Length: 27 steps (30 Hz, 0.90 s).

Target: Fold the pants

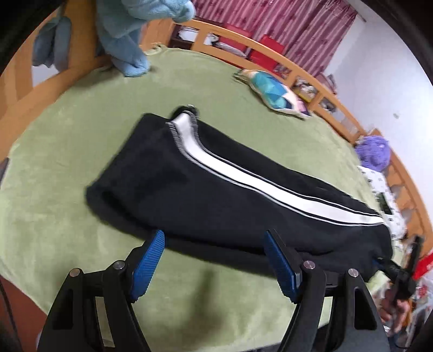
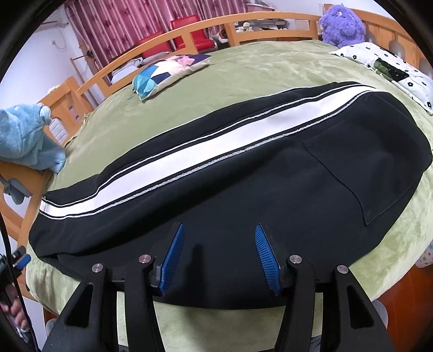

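Note:
Black pants (image 1: 216, 195) with a white side stripe lie folded lengthwise on the green blanket (image 1: 67, 216). In the left wrist view the cuff end is far and left. My left gripper (image 1: 215, 238) is open, its blue pads just at the pants' near edge, holding nothing. In the right wrist view the pants (image 2: 270, 189) fill the middle, with a back pocket at right. My right gripper (image 2: 219, 230) is open over the near edge of the pants, holding nothing. It also shows at the right edge of the left wrist view (image 1: 403, 268).
A blue plush toy (image 1: 127, 35) sits at the far bed corner. A patchwork pillow (image 2: 165, 71) lies on the blanket beyond the pants. A purple plush (image 2: 341, 24) and a flowered pillow (image 2: 392, 67) are at the bed's head. A wooden rail (image 2: 189, 32) runs behind.

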### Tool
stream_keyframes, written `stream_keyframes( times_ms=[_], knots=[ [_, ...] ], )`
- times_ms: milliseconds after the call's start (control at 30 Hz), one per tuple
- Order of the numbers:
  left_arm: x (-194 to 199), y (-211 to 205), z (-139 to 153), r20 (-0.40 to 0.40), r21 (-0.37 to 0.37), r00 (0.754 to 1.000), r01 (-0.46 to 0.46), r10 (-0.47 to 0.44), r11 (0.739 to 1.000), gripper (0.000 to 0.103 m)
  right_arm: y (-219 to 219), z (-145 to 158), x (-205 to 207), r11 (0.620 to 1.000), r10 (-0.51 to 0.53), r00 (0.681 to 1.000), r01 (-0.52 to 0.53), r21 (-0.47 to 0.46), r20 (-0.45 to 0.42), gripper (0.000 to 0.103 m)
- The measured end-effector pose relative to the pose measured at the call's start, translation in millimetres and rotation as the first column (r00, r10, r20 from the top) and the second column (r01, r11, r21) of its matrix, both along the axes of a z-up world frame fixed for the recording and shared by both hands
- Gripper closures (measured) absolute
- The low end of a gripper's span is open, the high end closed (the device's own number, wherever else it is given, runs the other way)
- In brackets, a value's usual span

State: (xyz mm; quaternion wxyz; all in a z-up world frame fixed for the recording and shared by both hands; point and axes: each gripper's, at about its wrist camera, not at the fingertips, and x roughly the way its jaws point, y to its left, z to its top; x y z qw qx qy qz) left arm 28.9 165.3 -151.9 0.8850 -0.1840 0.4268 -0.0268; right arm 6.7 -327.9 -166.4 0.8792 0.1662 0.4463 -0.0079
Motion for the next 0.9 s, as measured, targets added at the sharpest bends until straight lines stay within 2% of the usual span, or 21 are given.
stream_keyframes(
  times_ms=[100, 300, 433, 500, 533, 567, 600, 633, 733, 767, 833, 900],
  knots=[
    [18.8, 9.3, 8.0, 0.022, 0.03, 0.999, -0.033, 0.032, 0.999, 0.029, 3.2, 1.8, 1.2, 1.0, 0.007, 1.0, -0.007, -0.009, -0.003, 0.049],
    [79.1, 20.2, 20.3, 0.08, 0.15, 0.993, -0.096, 0.085, 0.984, 0.03, 4.9, -1.9, 11.4, 1.0, 0.003, 1.0, -0.003, -0.025, -0.026, 0.049],
    [131.5, 21.1, 14.4, 0.068, 0.224, 0.994, -0.1, 0.087, 0.97, 0.03, 3.5, -5.7, 22.7, 0.999, -0.011, 0.999, 0.009, -0.036, -0.043, 0.049],
    [159.0, 21.1, 3.1, 0.025, 0.239, 0.995, -0.097, 0.094, 0.966, 0.03, 2.6, -6.6, 28.9, 0.999, -0.015, 0.999, 0.013, -0.044, -0.05, 0.049],
    [167.0, 19.1, -1.8, -0.007, 0.25, 0.995, -0.091, 0.096, 0.964, 0.035, 2.0, -7.2, 31.9, 0.999, -0.018, 0.998, 0.015, -0.049, -0.054, 0.049],
    [184.8, 16.3, -13.8, -0.095, 0.269, 0.992, -0.056, 0.084, 0.962, 0.066, 1.5, -7.7, 34.5, 0.998, -0.022, 0.998, 0.019, -0.055, -0.058, 0.049],
    [198.1, 14.9, -24.1, -0.17, 0.255, 0.984, -0.008, 0.052, 0.967, 0.085, 0.3, -8.6, 37.6, 0.998, -0.027, 0.998, 0.023, -0.062, -0.063, 0.049],
    [203.0, 15.5, -27.2, -0.19, 0.235, 0.981, 0.003, 0.043, 0.972, 0.085, -0.2, -9.3, 39.3, 0.998, -0.033, 0.997, 0.028, -0.064, -0.067, 0.049],
    [196.0, 30.9, -0.3, -0.044, 0.221, 0.997, -0.052, 0.063, 0.974, 0.086, -5.8, -10.7, 45.4, 0.998, -0.047, 0.996, 0.043, -0.053, -0.075, 0.049],
    [194.9, 43.1, 11.6, -0.018, 0.198, 0.997, -0.074, 0.079, 0.977, 0.085, -8.8, -10.0, 46.2, 0.997, -0.055, 0.996, 0.051, -0.054, -0.075, 0.049],
    [199.2, 65.0, 17.5, -0.006, 0.145, 0.988, -0.15, 0.152, 0.978, 0.085, -14.4, -7.9, 45.6, 0.996, -0.069, 0.995, 0.064, -0.067, -0.068, 0.049],
    [213.9, 73.8, 5.3, -0.051, 0.132, 0.982, -0.172, 0.18, 0.976, 0.084, -21.3, -6.5, 44.9, 0.994, -0.082, 0.995, 0.077, -0.072, -0.063, 0.049]
  ],
)
